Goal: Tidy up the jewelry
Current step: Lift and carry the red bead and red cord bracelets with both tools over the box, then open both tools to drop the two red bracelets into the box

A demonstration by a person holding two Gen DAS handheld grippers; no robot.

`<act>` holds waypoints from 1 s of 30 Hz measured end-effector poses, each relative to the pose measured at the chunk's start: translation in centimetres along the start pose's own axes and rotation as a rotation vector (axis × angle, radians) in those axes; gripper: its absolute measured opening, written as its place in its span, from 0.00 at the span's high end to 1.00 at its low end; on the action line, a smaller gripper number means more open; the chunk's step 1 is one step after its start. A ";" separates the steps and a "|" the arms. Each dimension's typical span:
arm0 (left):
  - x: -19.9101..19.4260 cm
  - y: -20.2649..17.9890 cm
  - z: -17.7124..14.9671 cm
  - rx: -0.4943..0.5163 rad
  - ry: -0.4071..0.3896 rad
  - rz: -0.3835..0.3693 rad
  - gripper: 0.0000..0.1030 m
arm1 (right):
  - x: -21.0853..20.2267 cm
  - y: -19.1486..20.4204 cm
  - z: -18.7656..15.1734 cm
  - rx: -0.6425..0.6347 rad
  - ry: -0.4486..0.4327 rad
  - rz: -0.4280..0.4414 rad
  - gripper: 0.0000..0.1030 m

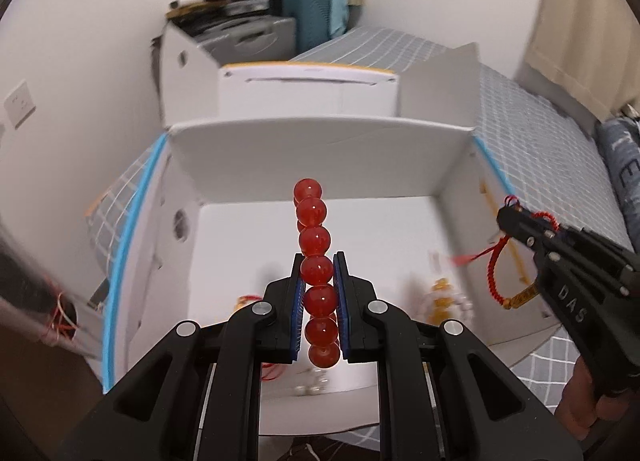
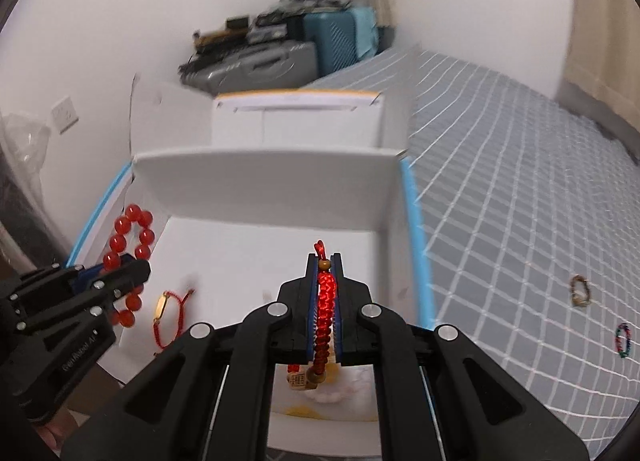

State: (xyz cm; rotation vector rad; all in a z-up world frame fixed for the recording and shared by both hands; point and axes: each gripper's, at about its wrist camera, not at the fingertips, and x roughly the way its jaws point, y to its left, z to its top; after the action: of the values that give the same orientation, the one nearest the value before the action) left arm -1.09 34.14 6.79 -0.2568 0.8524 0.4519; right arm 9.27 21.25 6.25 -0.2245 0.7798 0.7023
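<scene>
My left gripper is shut on a red bead bracelet that stands upright between its blue pads, above an open white box with a blue edge. From the right wrist view the left gripper and the red bead bracelet hang over the box's left side. My right gripper is shut on a red braided cord bracelet with small gold charms. The right gripper shows over the box's right wall. A red cord bracelet with a gold plate lies on the box floor.
Amber and pearl pieces lie blurred in the box. Two more bracelets, one brownish and one multicoloured, rest on the grey checked bed sheet. A second white box stands behind, with suitcases by the wall.
</scene>
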 end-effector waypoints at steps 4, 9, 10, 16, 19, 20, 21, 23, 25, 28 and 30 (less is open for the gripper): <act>1.1 1.3 -0.5 -0.021 0.033 0.015 0.87 | 2.2 0.9 -0.5 -0.010 0.055 0.004 0.95; 2.5 2.0 -1.3 -0.042 0.086 0.020 0.87 | 4.0 1.2 -1.1 0.000 0.122 0.002 0.95; 2.8 2.1 -1.4 -0.046 0.093 0.018 0.87 | 4.3 1.3 -1.2 0.002 0.132 0.001 0.95; 3.6 2.2 -1.7 -0.046 0.121 0.036 0.87 | 5.0 1.4 -1.7 -0.005 0.161 -0.001 0.95; 3.9 2.4 -1.7 -0.048 0.131 0.039 0.87 | 5.2 1.4 -1.7 -0.004 0.168 0.000 0.95; 4.0 2.4 -1.7 -0.049 0.133 0.040 0.87 | 5.2 1.4 -1.8 -0.004 0.168 0.001 0.94; 4.1 2.4 -1.7 -0.049 0.135 0.041 0.87 | 5.2 1.4 -1.8 -0.004 0.168 0.001 0.93; 4.2 2.4 -1.8 -0.046 0.142 0.048 0.87 | 5.4 1.5 -1.7 -0.003 0.166 0.000 0.92; 4.7 2.3 -1.7 -0.043 0.151 0.048 0.87 | 5.0 1.5 -1.7 -0.009 0.153 -0.004 0.92; 4.8 2.1 -1.5 -0.043 0.141 0.057 0.85 | 4.5 1.7 -1.8 -0.018 0.138 -0.003 0.77; 4.5 2.1 -1.3 -0.042 0.131 0.063 0.85 | 3.9 1.7 -1.7 -0.018 0.115 -0.005 0.59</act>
State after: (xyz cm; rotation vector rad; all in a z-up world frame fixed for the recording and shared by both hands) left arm -0.40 36.68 2.38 -0.3020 0.9816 0.5162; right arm 9.17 23.72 2.38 -0.2852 0.8826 0.6966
